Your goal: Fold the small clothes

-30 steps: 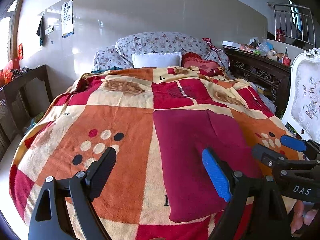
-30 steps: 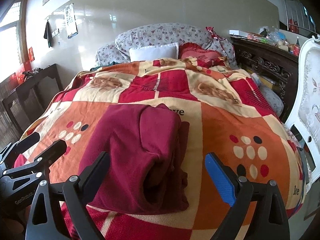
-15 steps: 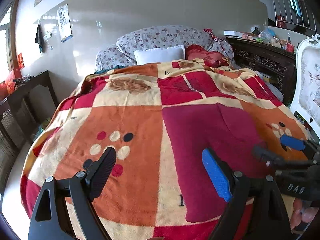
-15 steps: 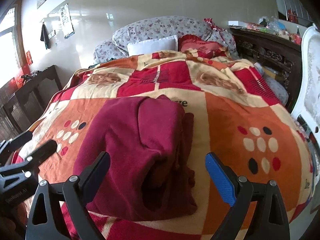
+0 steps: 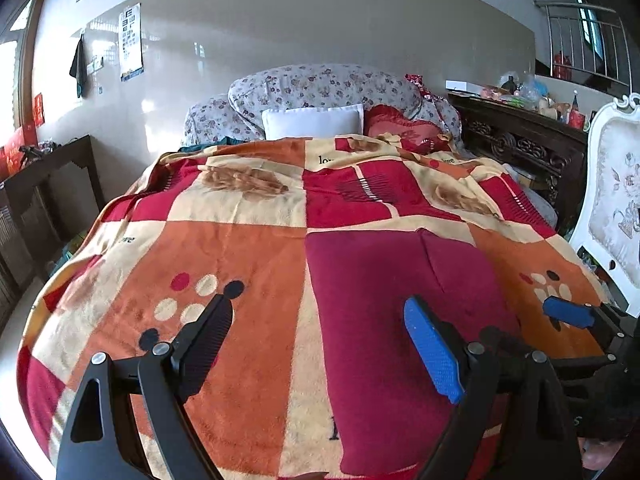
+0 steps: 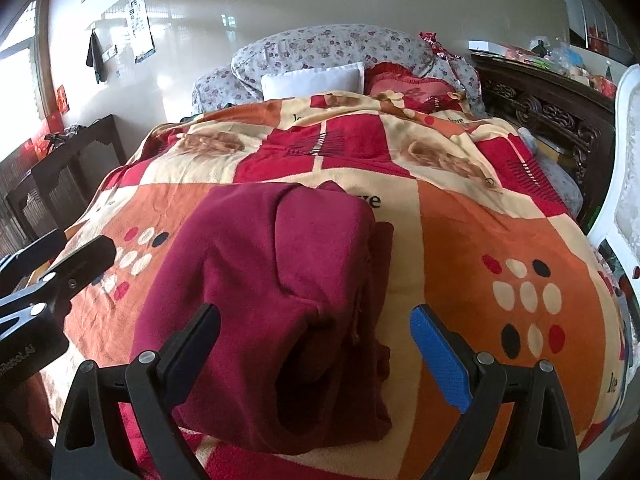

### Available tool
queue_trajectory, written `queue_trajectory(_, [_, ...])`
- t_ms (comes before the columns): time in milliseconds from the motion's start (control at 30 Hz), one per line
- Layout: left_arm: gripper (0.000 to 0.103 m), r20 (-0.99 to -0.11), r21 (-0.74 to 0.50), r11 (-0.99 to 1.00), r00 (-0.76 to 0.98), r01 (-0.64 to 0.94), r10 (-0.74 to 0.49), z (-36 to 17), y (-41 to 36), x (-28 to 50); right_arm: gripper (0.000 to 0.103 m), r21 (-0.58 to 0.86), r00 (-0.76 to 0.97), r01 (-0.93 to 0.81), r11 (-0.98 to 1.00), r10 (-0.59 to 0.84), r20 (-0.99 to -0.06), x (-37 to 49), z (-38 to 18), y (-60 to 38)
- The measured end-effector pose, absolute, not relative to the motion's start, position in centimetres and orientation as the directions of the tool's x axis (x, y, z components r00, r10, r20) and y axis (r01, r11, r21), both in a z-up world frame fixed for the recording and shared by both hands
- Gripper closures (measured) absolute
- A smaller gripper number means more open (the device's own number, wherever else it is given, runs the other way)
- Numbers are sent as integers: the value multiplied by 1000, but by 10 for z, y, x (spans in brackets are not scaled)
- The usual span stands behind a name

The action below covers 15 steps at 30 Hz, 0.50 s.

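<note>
We take the bed [image 6: 500,240] as our landmark. On its blanket [image 5: 248,264], near the foot, lies the folded garment [image 6: 272,280]. At the head sit the pillows [image 5: 314,122], against the wall. The carved cabinet [image 5: 520,148] stands to the bed's right, a chair [image 5: 616,208] nearer the foot; a dark tabletop [image 5: 48,160] stands left.

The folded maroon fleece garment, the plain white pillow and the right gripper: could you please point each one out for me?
Folded maroon fleece garment [image 6: 280,280]: right wrist view, on its upper folded layer.
Plain white pillow [image 5: 314,123]: left wrist view, middle of its front face.
Right gripper [image 6: 316,350]: right wrist view, midway between its open fingertips.
</note>
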<state>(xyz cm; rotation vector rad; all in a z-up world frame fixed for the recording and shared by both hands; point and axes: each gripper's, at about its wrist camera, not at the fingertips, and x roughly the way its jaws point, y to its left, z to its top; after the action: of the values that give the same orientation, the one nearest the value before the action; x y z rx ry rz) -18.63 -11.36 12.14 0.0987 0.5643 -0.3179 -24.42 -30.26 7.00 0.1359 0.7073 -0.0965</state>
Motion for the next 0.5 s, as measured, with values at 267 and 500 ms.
queue_trajectory(267, [16, -522, -29, 950, 806, 310, -279, 118, -111, -182, 5, 107, 757, 132, 985, -31, -653, -240, 73, -305])
queue_trajectory(500, [16, -519, -25, 947, 806, 320, -286, 120, -112, -186, 5, 107, 757, 146, 983, -41, -653, -244, 72, -308])
